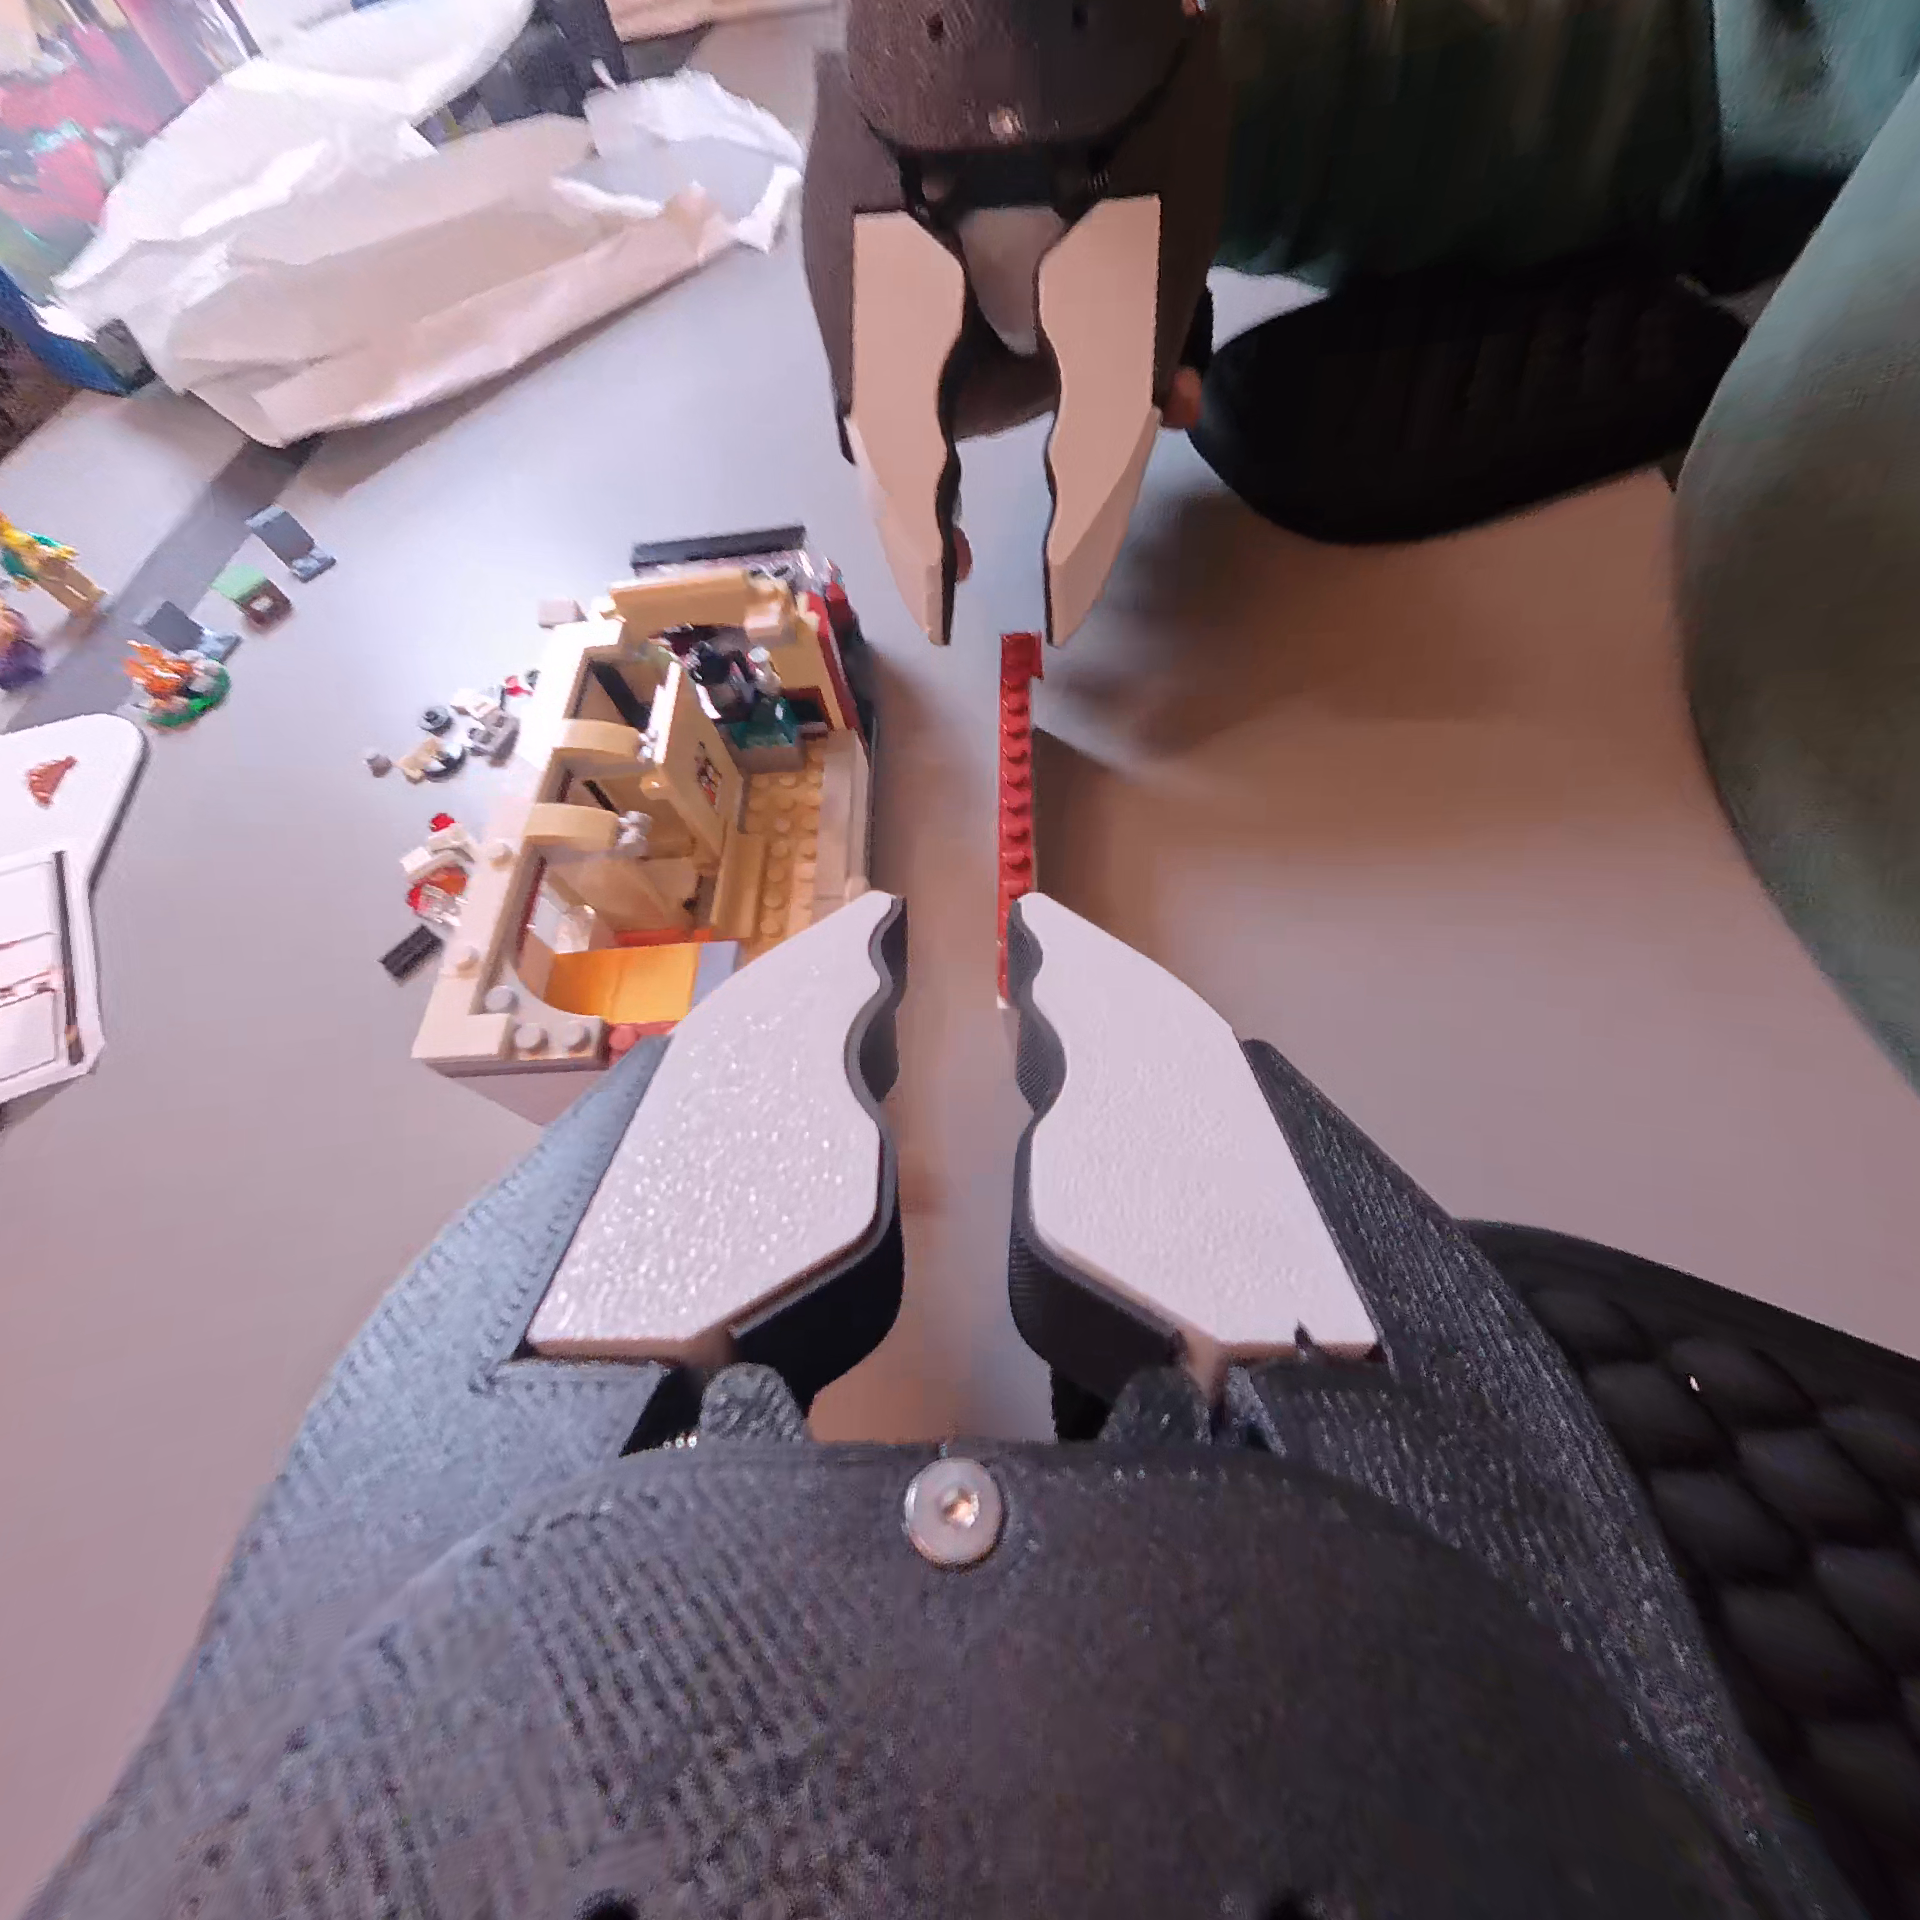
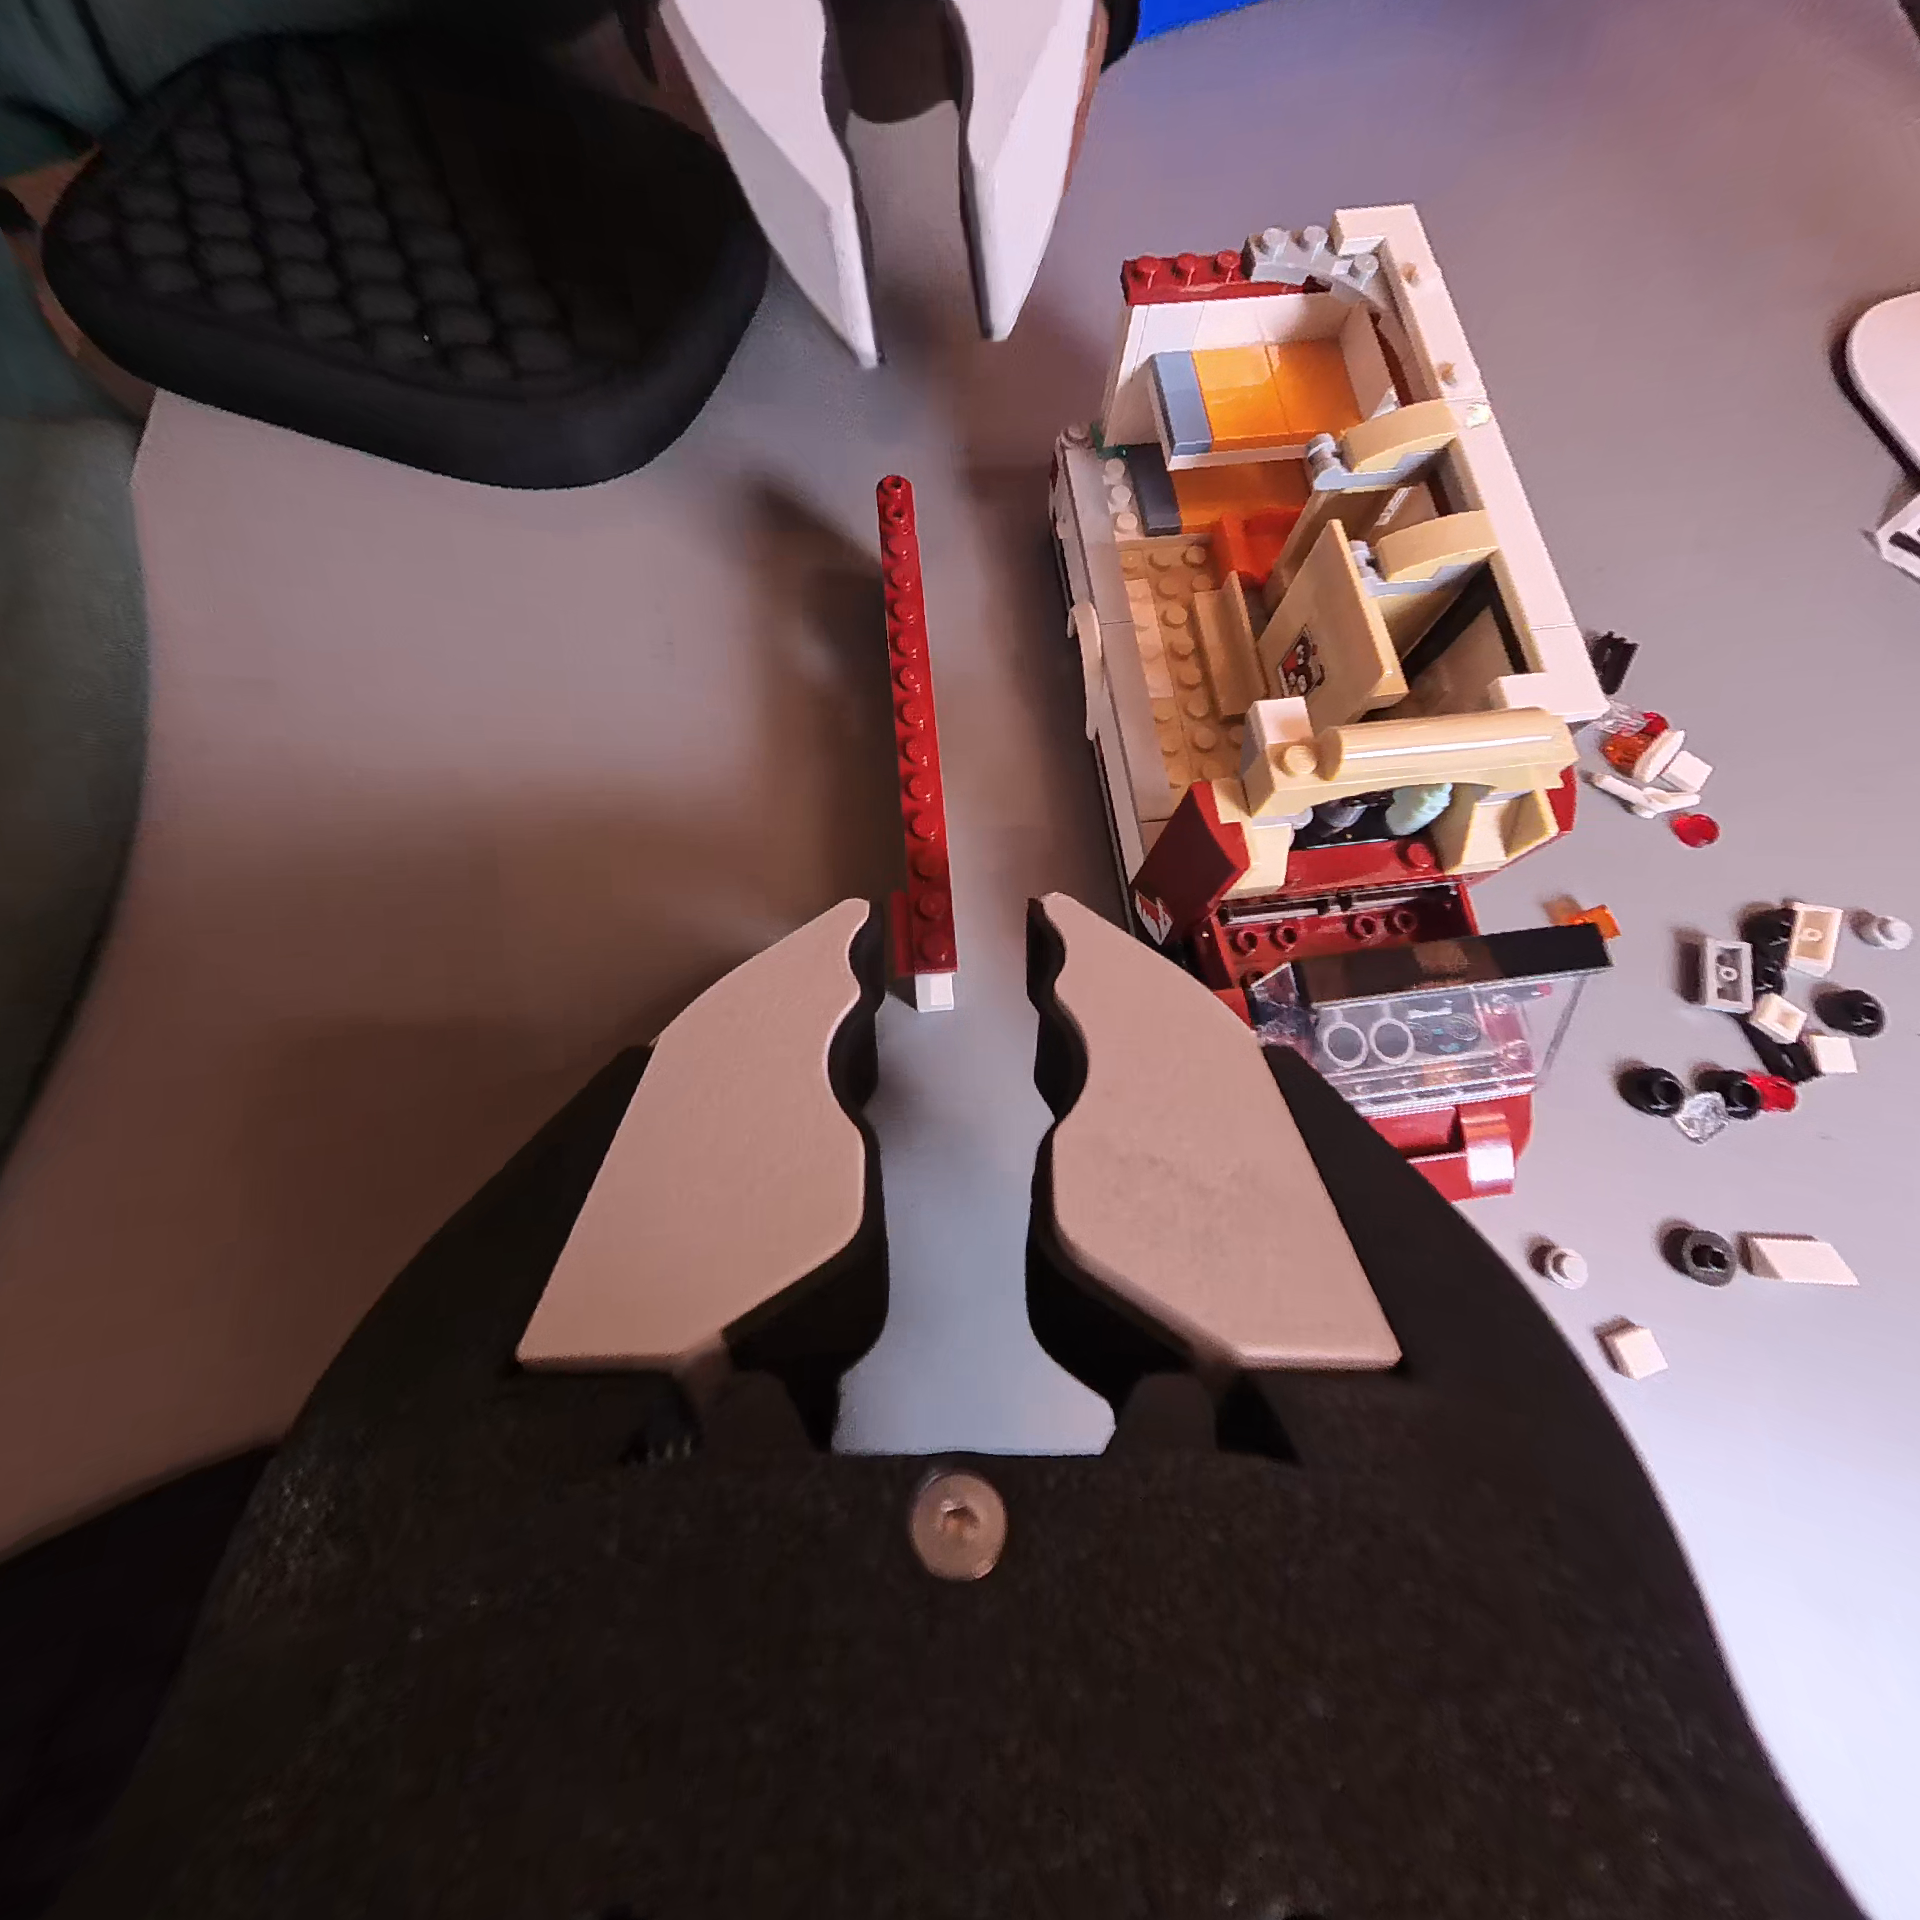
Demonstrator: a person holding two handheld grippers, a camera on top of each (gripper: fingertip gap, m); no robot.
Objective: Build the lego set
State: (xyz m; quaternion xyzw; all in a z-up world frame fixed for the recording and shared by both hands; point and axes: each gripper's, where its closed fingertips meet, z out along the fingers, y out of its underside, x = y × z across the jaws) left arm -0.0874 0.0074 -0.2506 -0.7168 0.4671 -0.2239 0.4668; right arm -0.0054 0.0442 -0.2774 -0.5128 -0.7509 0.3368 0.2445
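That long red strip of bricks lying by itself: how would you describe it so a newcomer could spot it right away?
Start at the half-built toy brick van on the grey table. Alongside it, apart, lies the long red strip, stretching between the two open hand-held grippers, right and left. It is one stud wide, far longer than any loose piece, with a small white brick at one end.
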